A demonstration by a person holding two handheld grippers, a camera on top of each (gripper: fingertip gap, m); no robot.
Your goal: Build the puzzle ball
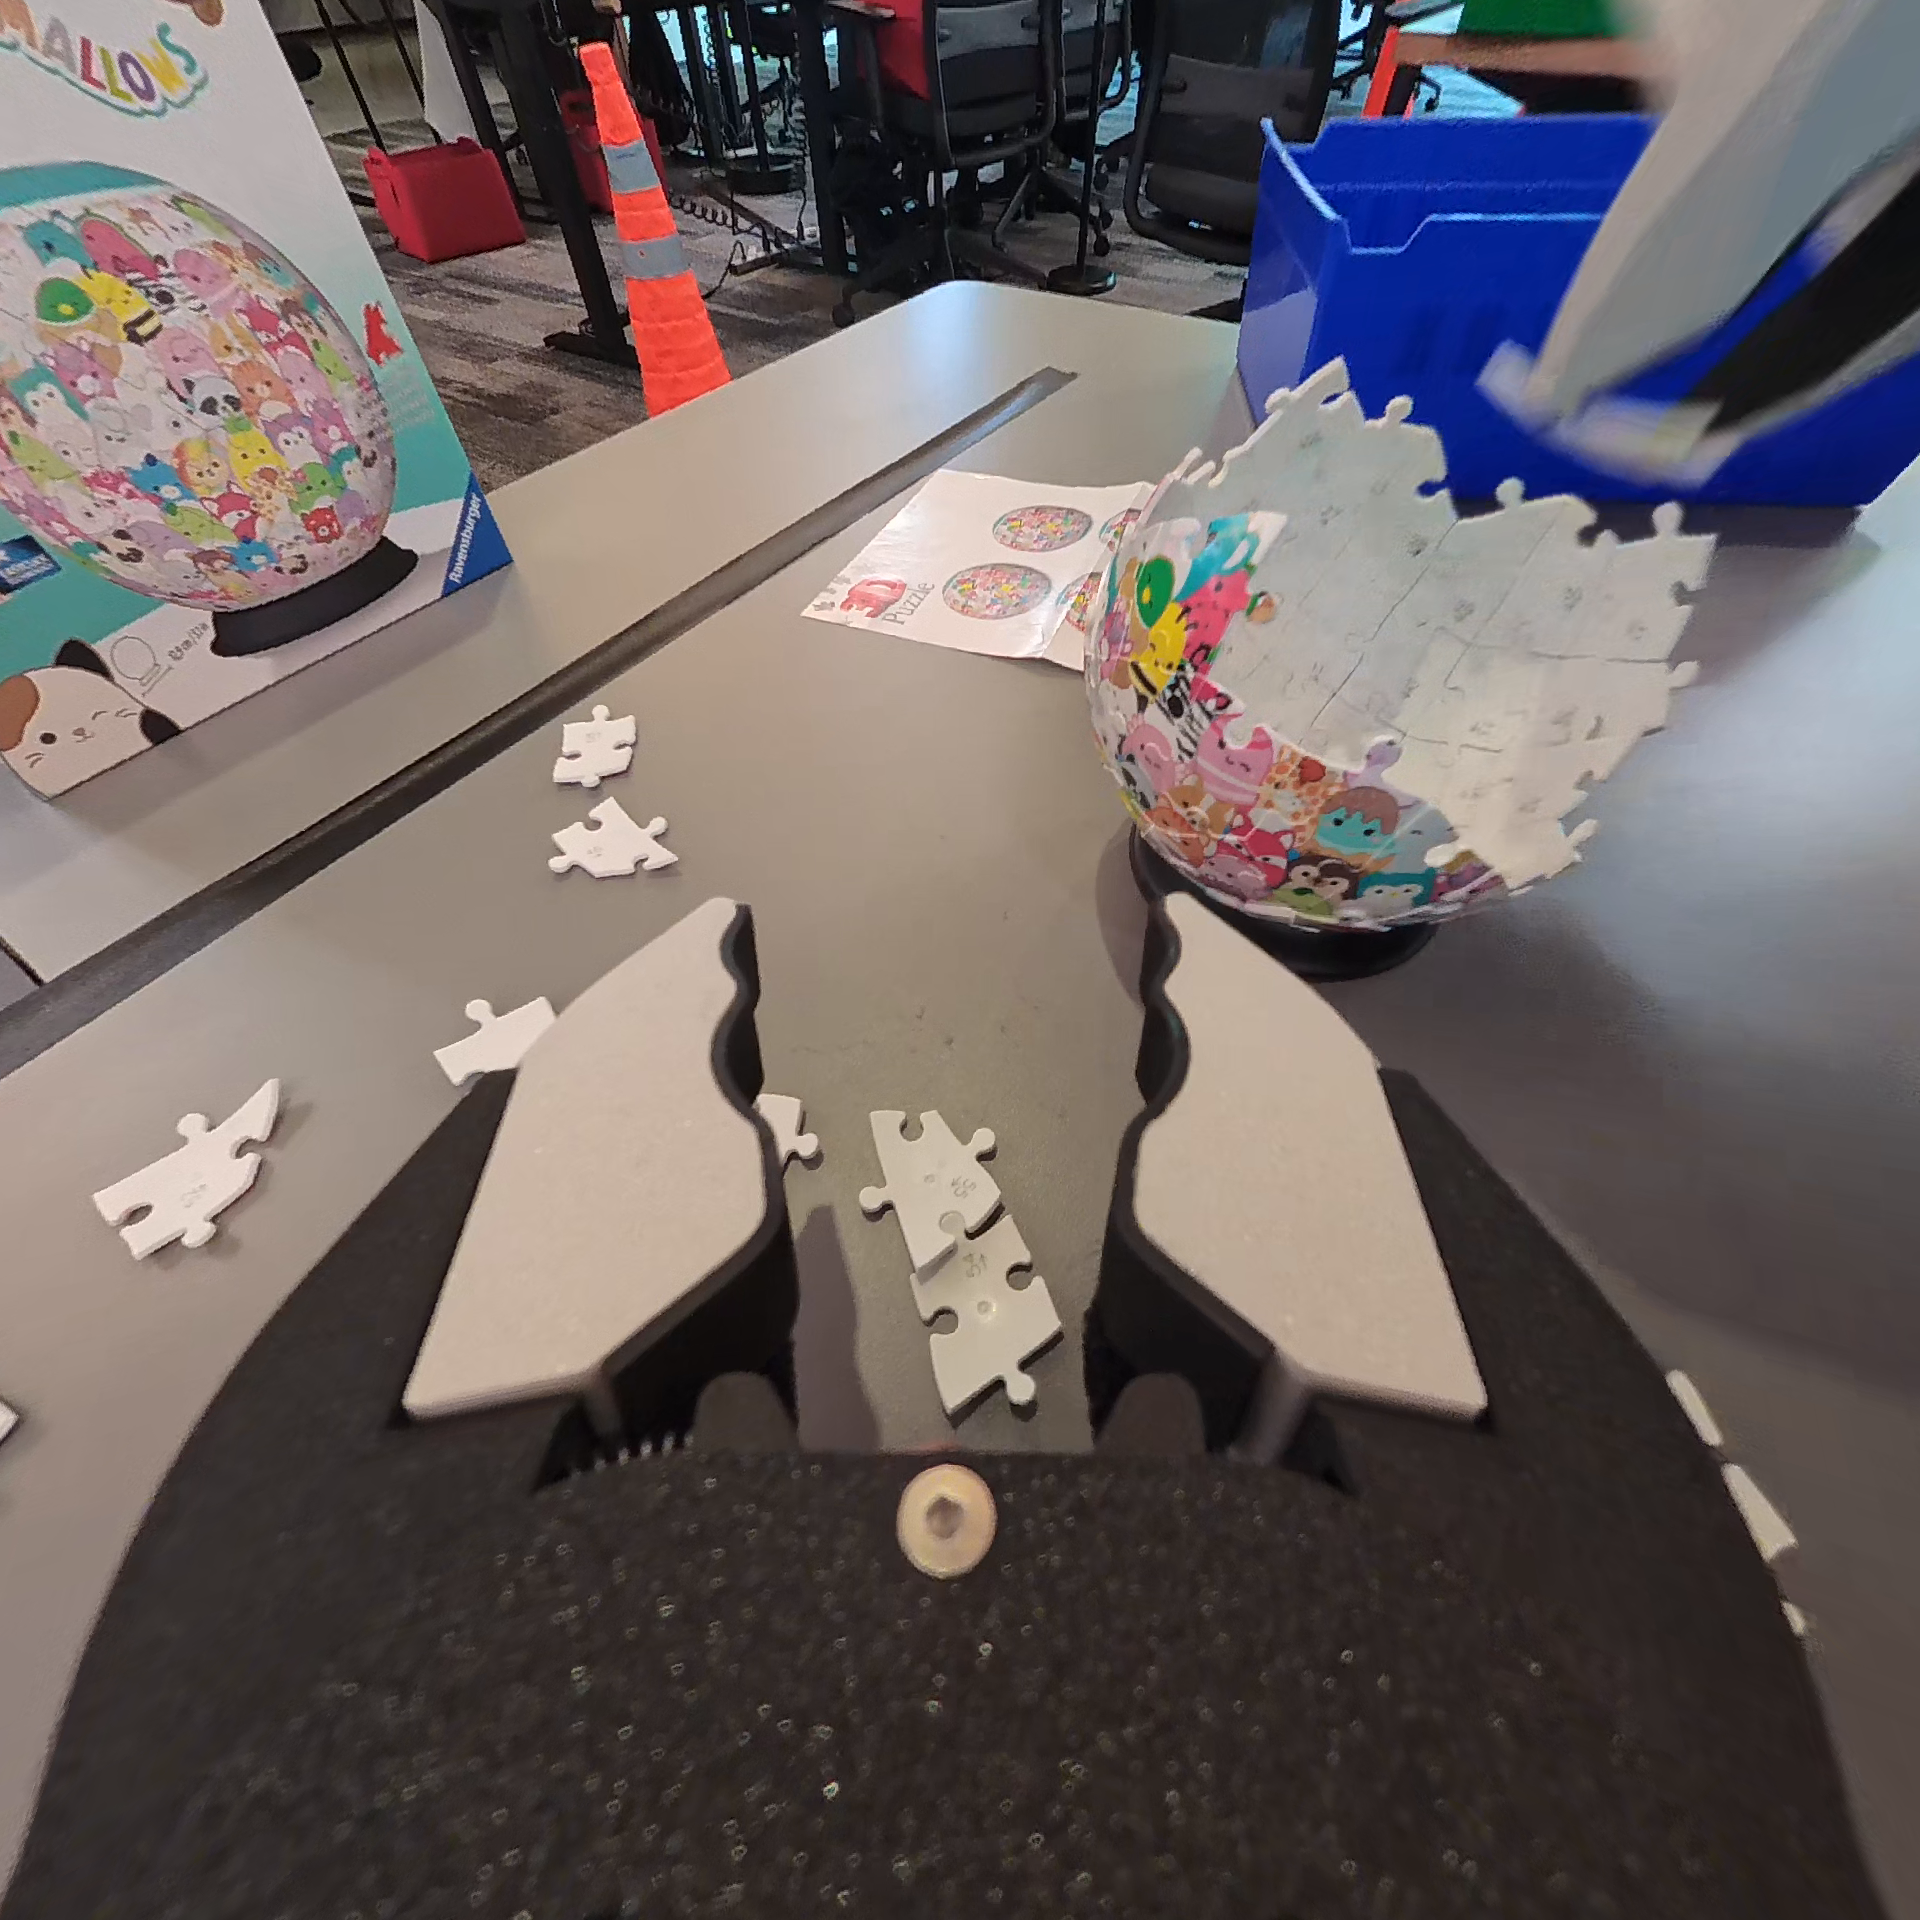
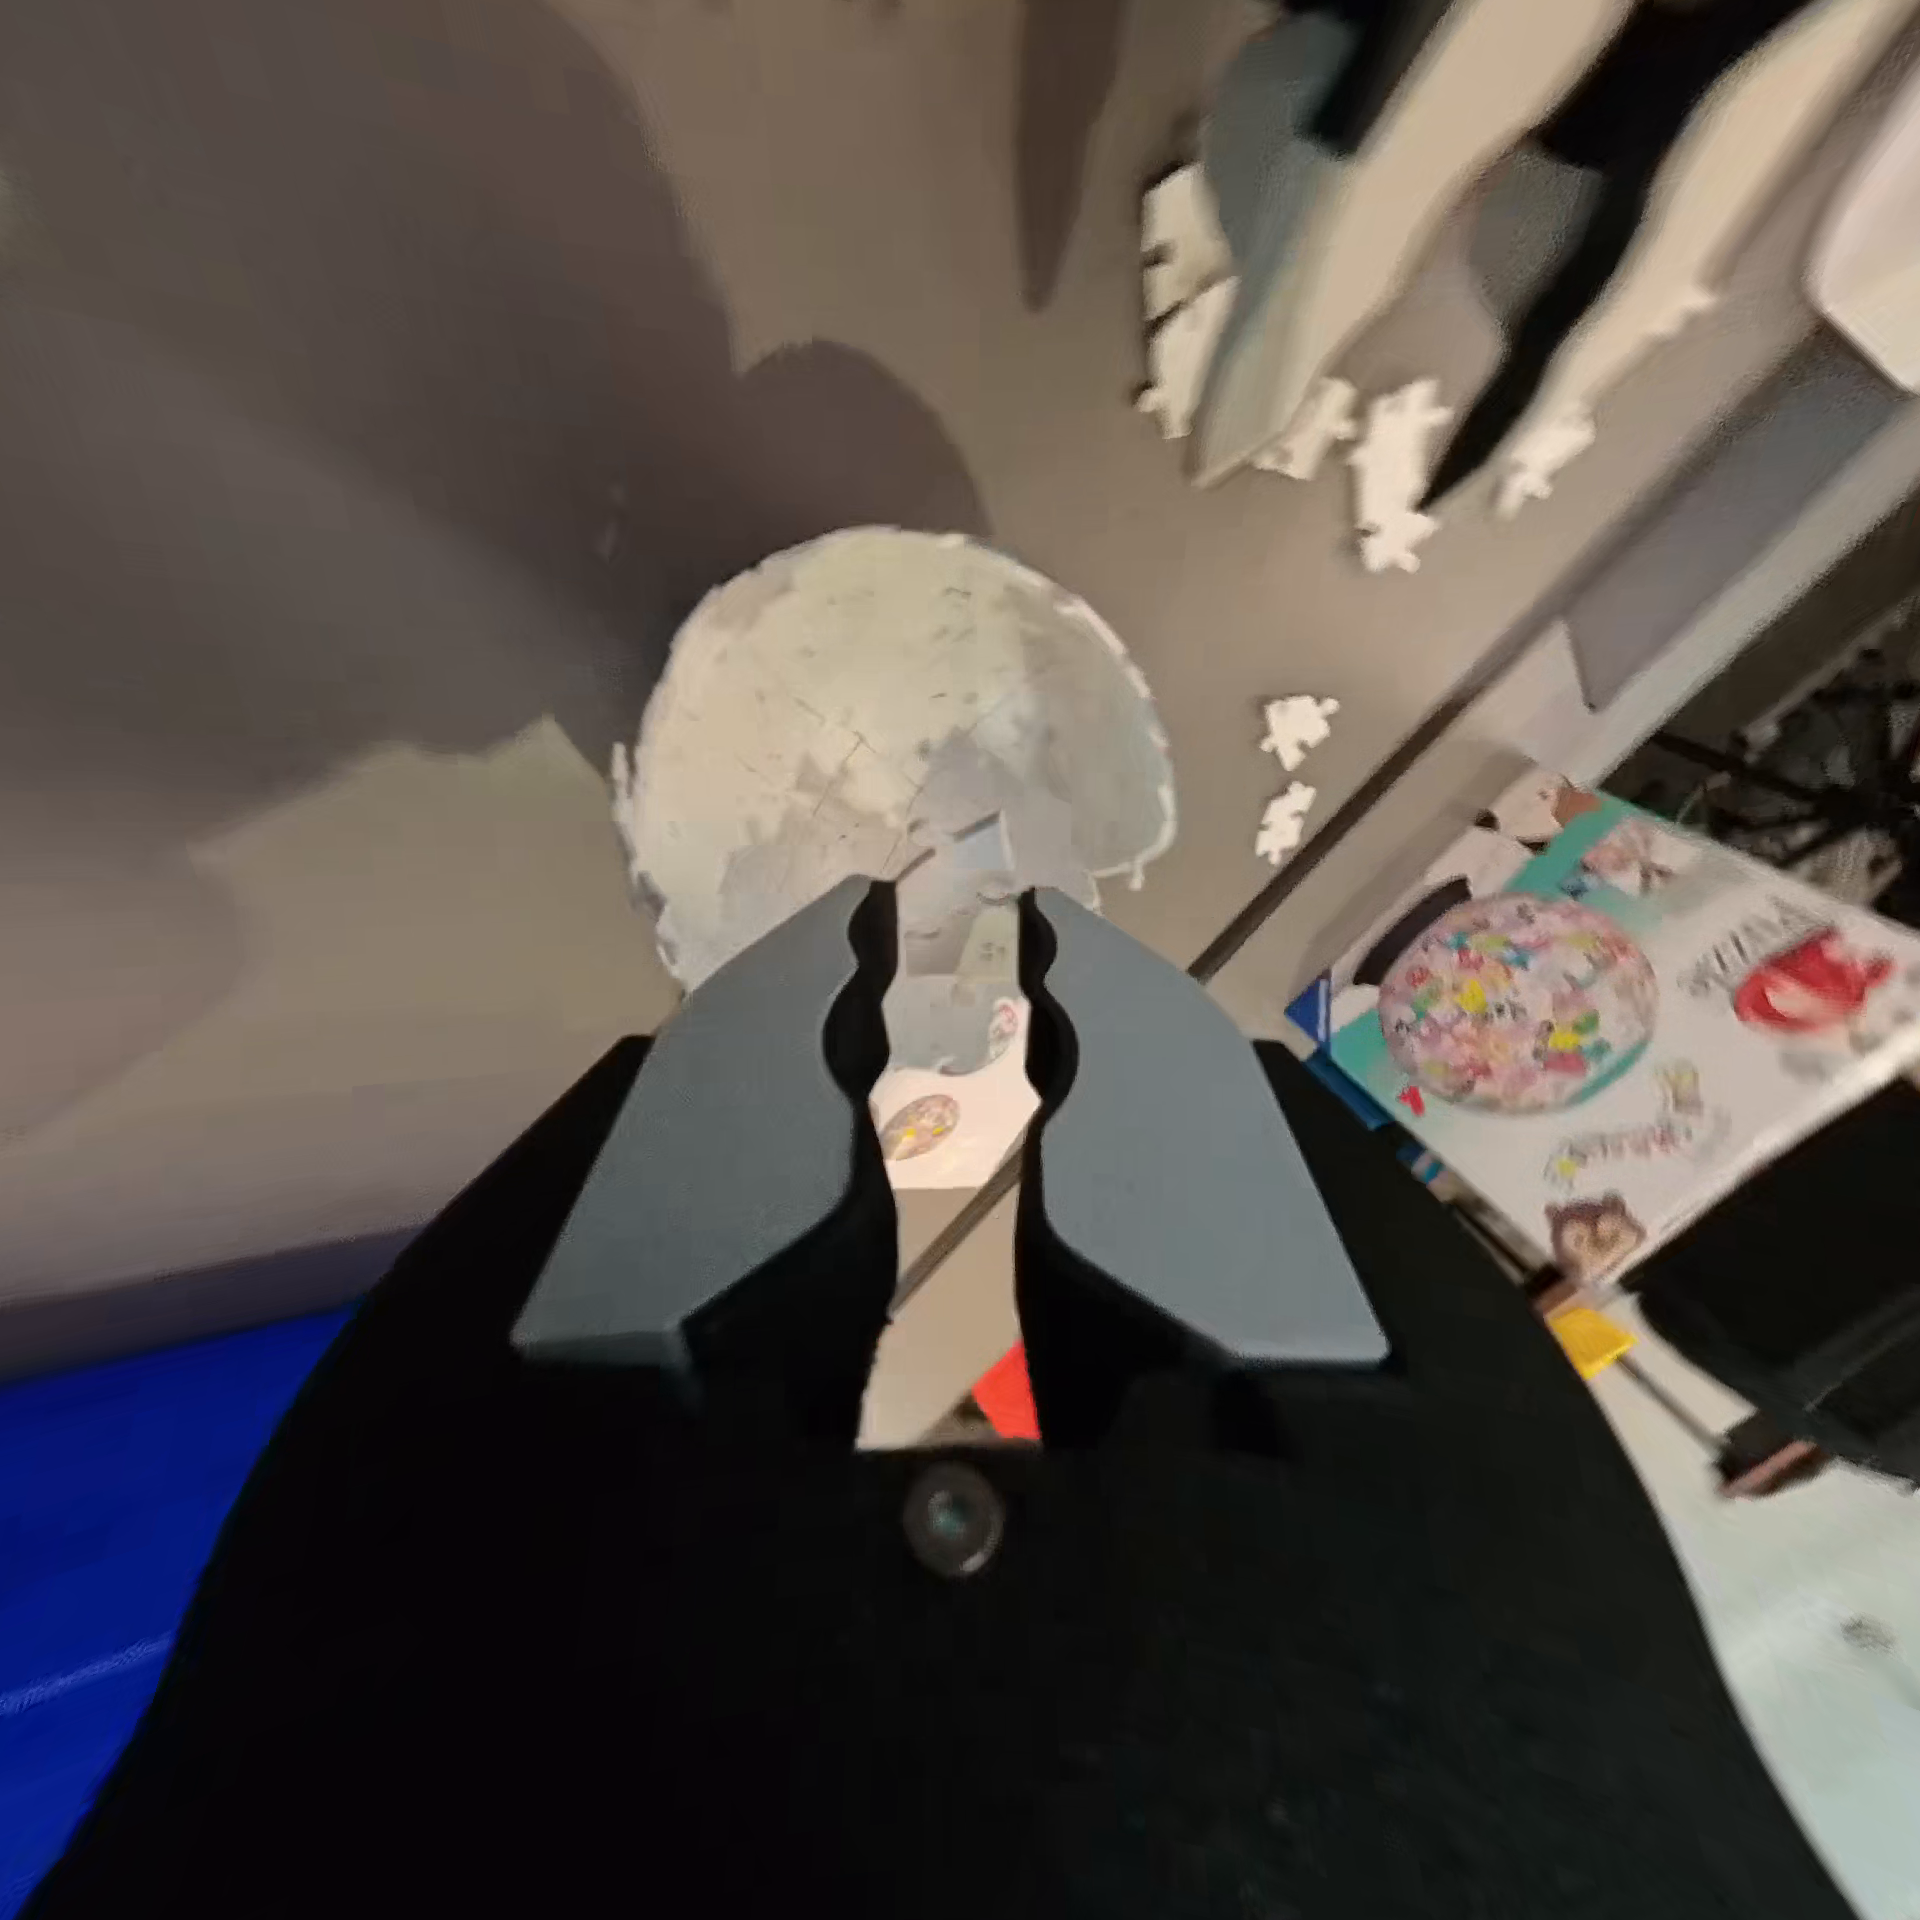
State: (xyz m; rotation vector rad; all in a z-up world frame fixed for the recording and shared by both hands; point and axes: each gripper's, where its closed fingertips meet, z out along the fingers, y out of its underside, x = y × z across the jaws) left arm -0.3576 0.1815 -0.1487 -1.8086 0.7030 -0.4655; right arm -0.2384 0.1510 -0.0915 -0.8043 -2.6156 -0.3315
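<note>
Two joined white jigsaw pieces (image 1: 961,1252) lie flat between your gaping left hand-held gripper (image 1: 951,940) | right hand-held gripper (image 2: 956,899), narrowly parted and empty, hangs over the jagged half-built puzzle ball (image 1: 1351,707).

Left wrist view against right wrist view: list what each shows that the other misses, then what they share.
Only the left wrist view shows the orange traffic cone, the black stand under the ball, and the two joined pieces between the open left tongs.

Only the right wrist view looks straight down into the ball's white hollow, past the right tongs, slightly apart and empty.

Both show the half-built puzzle ball, its box, the leaflet, the blue bin and loose pieces.
</note>
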